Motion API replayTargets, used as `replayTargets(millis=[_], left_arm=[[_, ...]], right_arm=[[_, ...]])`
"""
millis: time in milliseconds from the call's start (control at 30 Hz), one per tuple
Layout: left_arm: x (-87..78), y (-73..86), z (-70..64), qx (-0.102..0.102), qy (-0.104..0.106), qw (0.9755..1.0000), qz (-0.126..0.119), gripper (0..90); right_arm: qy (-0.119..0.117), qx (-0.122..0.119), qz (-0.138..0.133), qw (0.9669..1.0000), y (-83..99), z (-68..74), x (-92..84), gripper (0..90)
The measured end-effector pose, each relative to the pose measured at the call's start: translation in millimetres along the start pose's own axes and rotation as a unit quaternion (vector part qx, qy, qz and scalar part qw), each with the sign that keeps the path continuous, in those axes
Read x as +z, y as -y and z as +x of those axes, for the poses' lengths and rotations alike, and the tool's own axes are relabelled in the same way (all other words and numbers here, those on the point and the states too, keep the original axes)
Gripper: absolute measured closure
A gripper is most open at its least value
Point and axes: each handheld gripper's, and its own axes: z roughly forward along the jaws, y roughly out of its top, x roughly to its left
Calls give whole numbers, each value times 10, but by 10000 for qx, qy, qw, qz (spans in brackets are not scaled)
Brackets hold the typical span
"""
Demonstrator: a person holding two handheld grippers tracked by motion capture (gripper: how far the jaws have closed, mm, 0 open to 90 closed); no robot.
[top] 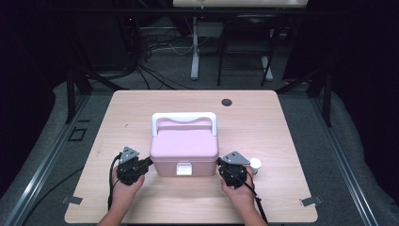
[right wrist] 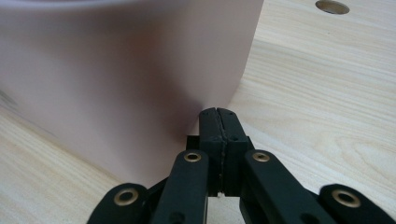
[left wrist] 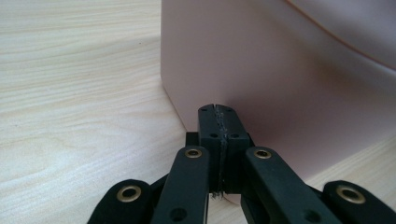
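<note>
A pink plastic storage box (top: 184,150) with a white carry handle (top: 184,118) and a white front latch (top: 184,168) is sitting near the middle of the wooden tabletop (top: 263,127), toward the person's edge. It is looking rigid and smooth-walled, probably light unless filled, so its sides are likely to be slippery under hard tips. Judging by its build, the raised handle or the front latch is offering the surest purchase; the flat side walls are giving nothing to pinch.

The left claw (top: 147,162) is sitting at the box's left side wall, low down near the front corner, with its jaws pressed together on nothing; in the left gripper view its tip (left wrist: 218,112) is appearing to touch the pink wall (left wrist: 280,84). The right claw (top: 219,162) is mirroring this at the right side wall, jaws likewise together and empty, its tip (right wrist: 218,114) meeting the wall (right wrist: 116,84) close to the corner. A small white round object (top: 255,164) is lying just beside the right claw, on the tabletop.
</note>
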Motion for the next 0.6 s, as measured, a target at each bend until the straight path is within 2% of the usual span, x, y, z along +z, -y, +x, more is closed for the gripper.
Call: replayTargets(millis=[200,300,433,500,600], left_arm=[[-46,23,-18,-2,62,10000,51,898],[-94,35,-41,25,85,9999,137,898],[-126,61,-83,24,68,9999,143,899],[-148,67,-101,49,58,9998,208,899],[-162,84,-121,54,85,9998,179,898]], right_arm=[[-32,-23,75,10000,11,14,-47,900],[-102,-148,149,9997,22,27,-98,900],[-183,-140,228,9995,44,40,-165,900],[-179,-153,251,9994,60,52,-198,900],[-173,-152,267,9994,72,59,-225,900]])
